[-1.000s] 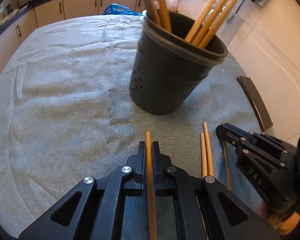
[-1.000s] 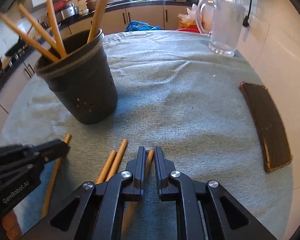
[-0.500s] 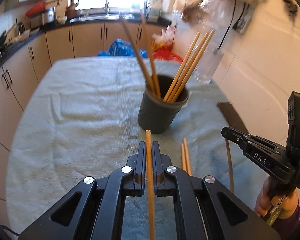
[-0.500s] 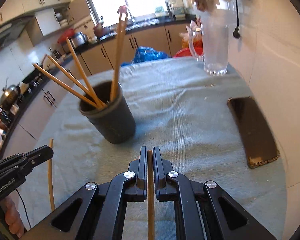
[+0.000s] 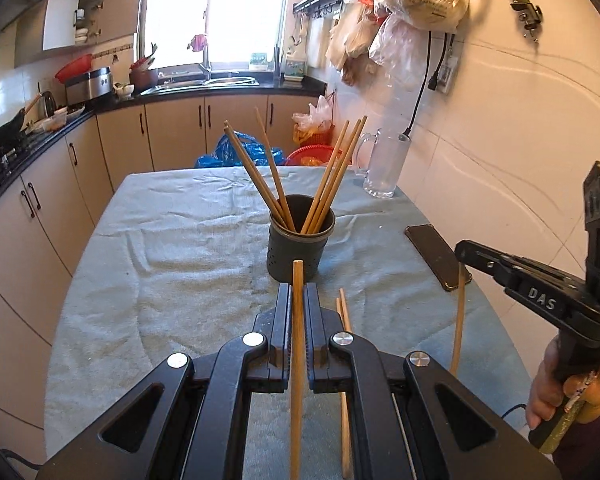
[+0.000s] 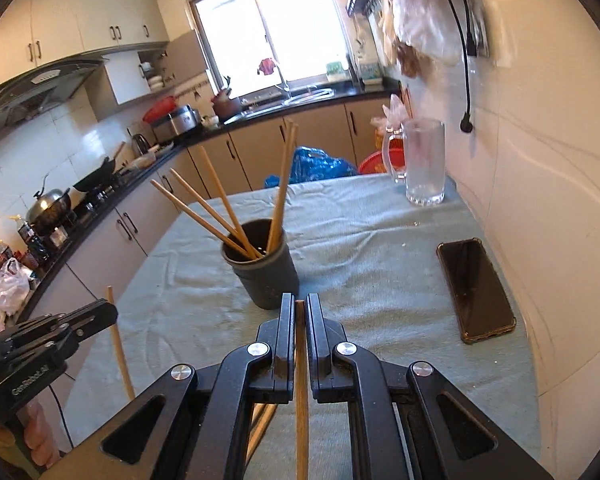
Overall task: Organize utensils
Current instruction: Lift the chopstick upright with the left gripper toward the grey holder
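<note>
step: carrying two chopsticks to the holder, one per hand.
left gripper: fingers clamped on a chopstick.
right gripper: fingers clamped on another chopstick.
next: judged, tip each stick upright over the holder's mouth, then release.
left over: a pair of chopsticks lies on the bench.
in the way: sticks already fanned in the holder; phone and glass mug stand well apart.

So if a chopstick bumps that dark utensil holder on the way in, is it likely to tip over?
Probably not easily. The utensil holder looks squat, standing upright and flat on the towel-covered table, which likely grips its base. Still, it seems light plastic, and the chopsticks inside lean outward well above its rim, so a knock high up could rock it.
</note>
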`<state>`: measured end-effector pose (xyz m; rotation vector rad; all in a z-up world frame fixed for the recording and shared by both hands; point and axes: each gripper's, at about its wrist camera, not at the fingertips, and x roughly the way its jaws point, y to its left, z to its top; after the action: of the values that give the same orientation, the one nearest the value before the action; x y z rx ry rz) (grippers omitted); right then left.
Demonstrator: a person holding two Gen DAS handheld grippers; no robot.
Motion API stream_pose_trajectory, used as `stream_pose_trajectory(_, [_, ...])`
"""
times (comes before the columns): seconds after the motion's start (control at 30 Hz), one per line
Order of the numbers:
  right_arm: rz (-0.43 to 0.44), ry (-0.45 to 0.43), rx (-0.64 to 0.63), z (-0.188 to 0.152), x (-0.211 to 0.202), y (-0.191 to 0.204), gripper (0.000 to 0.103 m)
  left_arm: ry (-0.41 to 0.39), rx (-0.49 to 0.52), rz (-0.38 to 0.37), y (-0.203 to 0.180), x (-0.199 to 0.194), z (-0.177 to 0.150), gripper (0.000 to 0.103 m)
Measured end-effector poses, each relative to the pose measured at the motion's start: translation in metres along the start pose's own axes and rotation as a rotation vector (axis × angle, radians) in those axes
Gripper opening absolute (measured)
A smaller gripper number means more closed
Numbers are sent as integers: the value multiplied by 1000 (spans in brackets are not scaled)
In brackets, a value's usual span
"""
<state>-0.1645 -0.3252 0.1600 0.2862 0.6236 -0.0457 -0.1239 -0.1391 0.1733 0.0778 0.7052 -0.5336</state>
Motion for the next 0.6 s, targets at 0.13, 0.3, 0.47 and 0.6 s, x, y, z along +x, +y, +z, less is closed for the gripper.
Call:
stream_pose_trajectory(0.13, [20,-25,-8,-3,-22,5,6,-19,7,5,-3,-14,-3,5])
stream_pose_trajectory(0.3, [32,-57,-30,-5,-44,14,6,-40,20,21,-4,-32,-8,5])
stream_pose_trajectory(0.47, [31,-86,-60,-5,-60,24,6,-47,18,10,-4,-46,-10,5])
stream_pose_trajectory(0.6, [31,-98,-65,-4,-66,26,6,-55,28,8,-8,-55,-12,5])
